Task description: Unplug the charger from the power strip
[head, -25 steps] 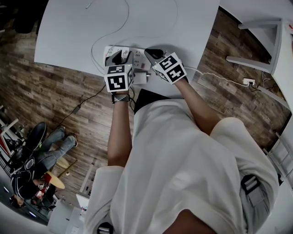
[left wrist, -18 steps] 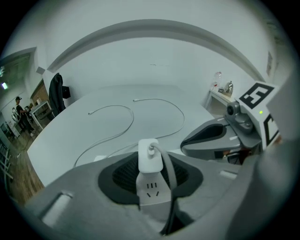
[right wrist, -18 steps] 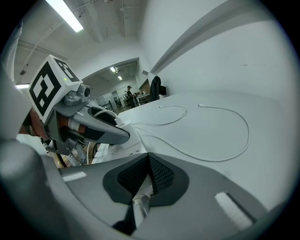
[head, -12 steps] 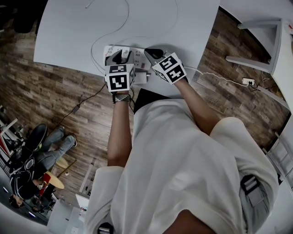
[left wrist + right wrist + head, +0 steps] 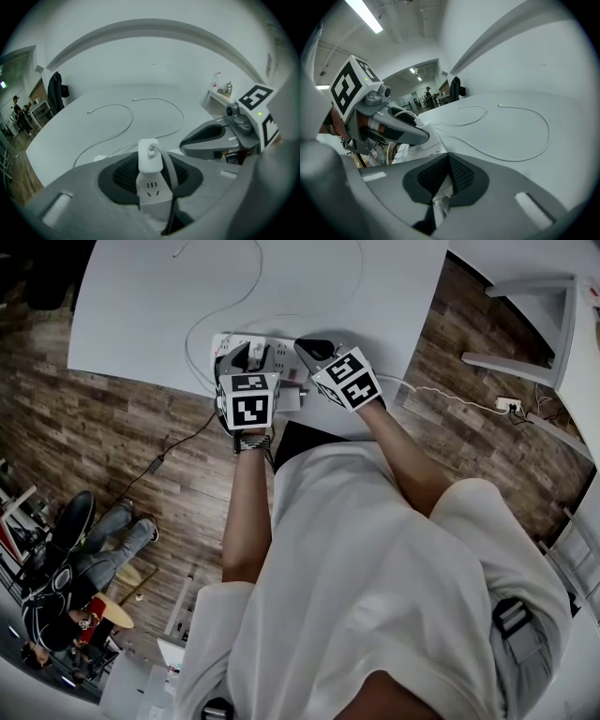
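A white power strip (image 5: pixel 277 357) lies near the front edge of the white table (image 5: pixel 141 315). My left gripper (image 5: pixel 242 357) holds its end: the strip (image 5: pixel 152 190) sits between the two dark pads, and a white charger (image 5: pixel 150 157) is plugged into it just past the fingertips. The left gripper (image 5: pixel 152 161) is shut on the strip. The charger's cable arcs back down between the jaws. My right gripper (image 5: pixel 314 348) rests just right of it, jaws shut (image 5: pixel 449 161) on a thin white cable (image 5: pixel 438 206).
A loose white cable (image 5: pixel 239 306) curls over the table beyond the strip. A white cord (image 5: pixel 441 395) runs right to a floor socket (image 5: pixel 511 409). White furniture (image 5: pixel 544 324) stands at the right, and a seated person (image 5: pixel 66 568) is at the lower left.
The left gripper has rolled a little about its own axis, so its marker cube faces the camera more squarely. Strip, charger and right gripper stay where they were.
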### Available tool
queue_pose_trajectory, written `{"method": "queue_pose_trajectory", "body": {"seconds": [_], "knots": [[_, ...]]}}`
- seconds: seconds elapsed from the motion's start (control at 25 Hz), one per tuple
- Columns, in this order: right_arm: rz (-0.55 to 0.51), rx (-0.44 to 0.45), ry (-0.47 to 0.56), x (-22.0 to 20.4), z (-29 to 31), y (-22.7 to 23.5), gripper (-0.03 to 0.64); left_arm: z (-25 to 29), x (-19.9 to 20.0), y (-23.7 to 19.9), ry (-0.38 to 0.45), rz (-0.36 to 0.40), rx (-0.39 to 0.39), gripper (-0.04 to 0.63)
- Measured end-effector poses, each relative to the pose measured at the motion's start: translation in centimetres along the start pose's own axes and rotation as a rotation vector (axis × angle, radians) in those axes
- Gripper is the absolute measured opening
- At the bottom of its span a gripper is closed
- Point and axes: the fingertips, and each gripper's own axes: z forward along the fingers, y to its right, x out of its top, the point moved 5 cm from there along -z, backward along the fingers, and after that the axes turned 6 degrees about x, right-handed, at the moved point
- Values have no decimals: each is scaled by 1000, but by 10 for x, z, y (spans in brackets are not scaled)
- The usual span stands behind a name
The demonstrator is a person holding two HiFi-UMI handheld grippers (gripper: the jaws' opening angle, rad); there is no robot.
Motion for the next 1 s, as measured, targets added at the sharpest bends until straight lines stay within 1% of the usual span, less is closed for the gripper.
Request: {"method": "queue_pose_trajectory", "body": {"seconds": [0.16,0.24,0.32,0.44,0.52,0.56,0.64,0.8,0.88,0.96,1.0], "knots": [[4,-3,4,0,1,1,2,2,2,2,-4,43,11,143],[4,-2,6,0,1,0,2,1,2,3,-7,40,13,143],[5,0,8,0,0,-1,2,-1,0,1,-8,-7,-3,143],[4,1,9,-1,-1,-1,2,-1,-1,-1,1,-100,-53,141],[6,1,11,0,-1,-1,2,-1,-1,-4,8,-135,-74,141],[7,2,11,0,0,-1,2,-1,-1,-5,10,-139,-76,141],[9,2,12,1,1,0,2,-1,-1,-5,6,-117,-63,141],[8,1,11,0,1,1,2,-1,0,-1,-12,-15,-9,141],[6,0,12,0,1,0,2,0,1,1,-12,24,3,143],[4,0,13,0,1,0,2,1,2,2,-11,37,6,143],[4,0,13,1,2,0,2,1,2,1,-11,29,4,143]]}}
